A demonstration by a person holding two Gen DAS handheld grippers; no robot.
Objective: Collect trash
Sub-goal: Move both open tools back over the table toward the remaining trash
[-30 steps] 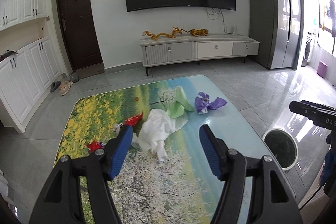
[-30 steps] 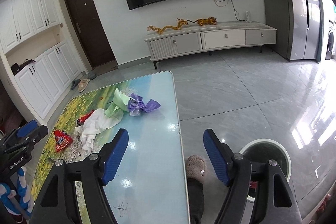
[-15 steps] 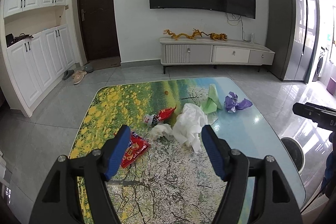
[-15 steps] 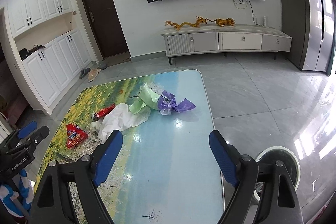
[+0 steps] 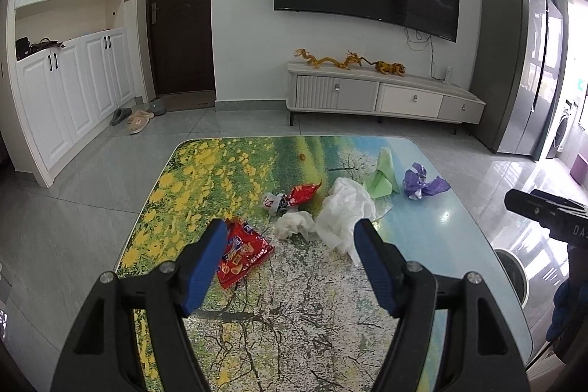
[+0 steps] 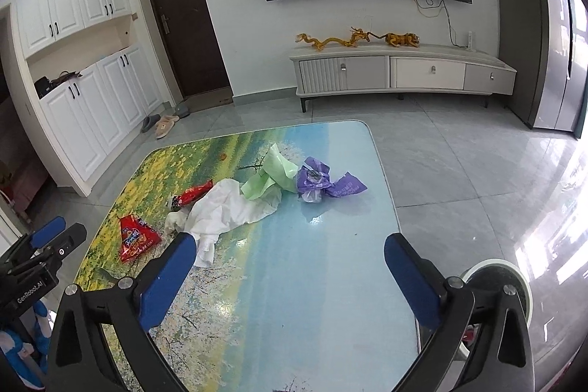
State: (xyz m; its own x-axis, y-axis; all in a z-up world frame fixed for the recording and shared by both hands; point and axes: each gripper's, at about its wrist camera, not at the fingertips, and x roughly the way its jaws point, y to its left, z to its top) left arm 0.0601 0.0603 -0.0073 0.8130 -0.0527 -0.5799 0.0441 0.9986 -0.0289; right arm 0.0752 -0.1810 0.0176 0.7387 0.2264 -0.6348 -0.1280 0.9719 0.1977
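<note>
— What's on your table (image 5: 205,168)?
— Rubbish clustered mid-table: white cloth (image 5: 345,208) at the centre, red snack bag (image 5: 242,252) to its left, green paper (image 5: 384,175) then purple wrapper (image 5: 422,184) to its right.
— Your tongs?
— Left gripper (image 5: 288,254) and right gripper (image 6: 290,261) both gape wide, holding nothing, above the table's near edge.

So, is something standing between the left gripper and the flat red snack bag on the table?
Nothing visible does. The left gripper is open above the table, and the red snack bag lies flat just ahead, by its left finger. The crumpled white tissue sits beside the bag, not over it.
</note>
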